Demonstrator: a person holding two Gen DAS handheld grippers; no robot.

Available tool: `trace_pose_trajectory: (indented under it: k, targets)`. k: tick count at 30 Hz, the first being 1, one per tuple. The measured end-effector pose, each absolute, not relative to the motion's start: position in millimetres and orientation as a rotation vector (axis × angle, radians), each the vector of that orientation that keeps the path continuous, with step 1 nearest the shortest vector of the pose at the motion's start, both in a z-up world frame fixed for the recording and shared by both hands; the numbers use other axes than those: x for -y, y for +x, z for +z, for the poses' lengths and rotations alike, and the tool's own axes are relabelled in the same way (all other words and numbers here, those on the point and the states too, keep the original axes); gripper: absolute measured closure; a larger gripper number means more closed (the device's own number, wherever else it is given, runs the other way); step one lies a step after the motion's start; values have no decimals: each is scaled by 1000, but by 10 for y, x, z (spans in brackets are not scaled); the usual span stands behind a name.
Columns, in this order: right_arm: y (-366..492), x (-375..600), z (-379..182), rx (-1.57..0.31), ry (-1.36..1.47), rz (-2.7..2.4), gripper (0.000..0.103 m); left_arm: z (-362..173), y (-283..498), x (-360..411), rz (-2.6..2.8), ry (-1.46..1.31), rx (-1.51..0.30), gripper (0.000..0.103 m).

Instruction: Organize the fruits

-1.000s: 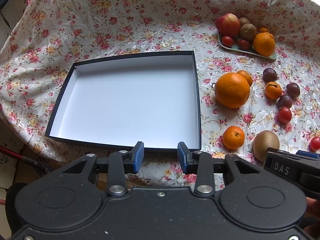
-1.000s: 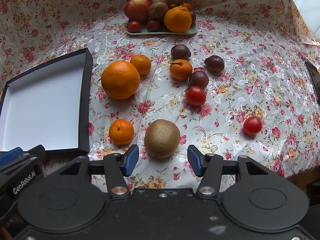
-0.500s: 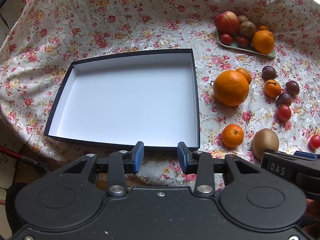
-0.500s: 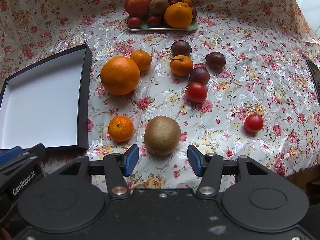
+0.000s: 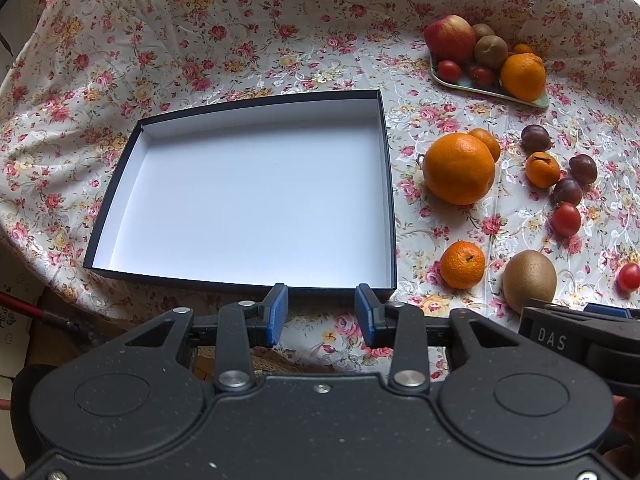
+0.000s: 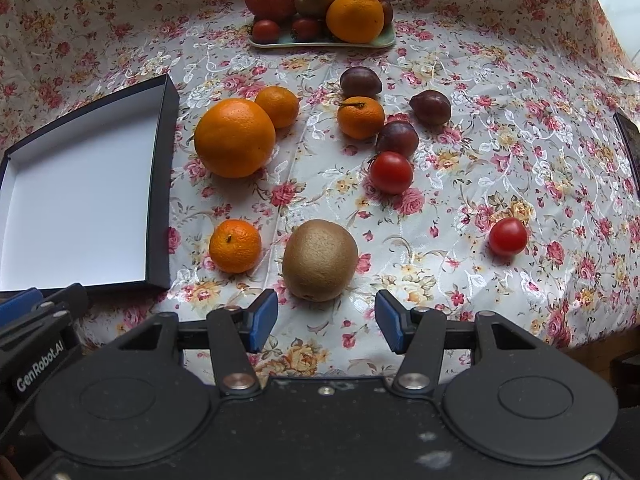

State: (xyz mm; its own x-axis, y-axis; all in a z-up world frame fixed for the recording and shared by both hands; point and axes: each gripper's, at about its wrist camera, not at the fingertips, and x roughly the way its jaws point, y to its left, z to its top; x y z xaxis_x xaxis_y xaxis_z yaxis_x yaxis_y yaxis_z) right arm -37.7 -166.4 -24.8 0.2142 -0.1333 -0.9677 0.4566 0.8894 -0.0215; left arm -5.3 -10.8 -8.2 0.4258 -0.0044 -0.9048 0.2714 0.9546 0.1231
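Fruit lies scattered across the flowered cloth on the desk (image 6: 520, 140), and both pairs of my fingers hang spread apart, pinching nothing. In the right wrist view my right fingers (image 6: 326, 322) sit just short of the kiwi (image 6: 320, 260), which lies at 12 o'clock from the gap between them — near, not touching. A small mandarin (image 6: 235, 245) rests at 11 o'clock, just beside the kiwi, and the big orange (image 6: 235, 137) lies farther off in the same direction with another small mandarin (image 6: 278, 106) touching its far side. Toward 1 o'clock a red tomato (image 6: 391, 172) sits against a dark plum (image 6: 397, 139); a lone tomato (image 6: 508, 236) lies at 2 o'clock, well apart. Far off at 12 o'clock a pale tray (image 6: 384, 40) carries a pile of fruit.

My left fingers (image 5: 322, 314) hover over the near rim of the empty black box (image 5: 390, 200) — its white floor spreads from 10 to 12 o'clock.
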Motion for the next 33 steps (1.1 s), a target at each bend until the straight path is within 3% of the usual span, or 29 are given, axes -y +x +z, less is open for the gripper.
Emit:
trace_pose_trajectory:
  k: [19,33]
  targets:
    - [-558,1939,-243,-1320,284,-459,46,-71,-73,191,-217,277,-1132,57]
    - [-879,2839,-269,-1363,434,-595,46,-106,-126,621,-362,278,-1216,57]
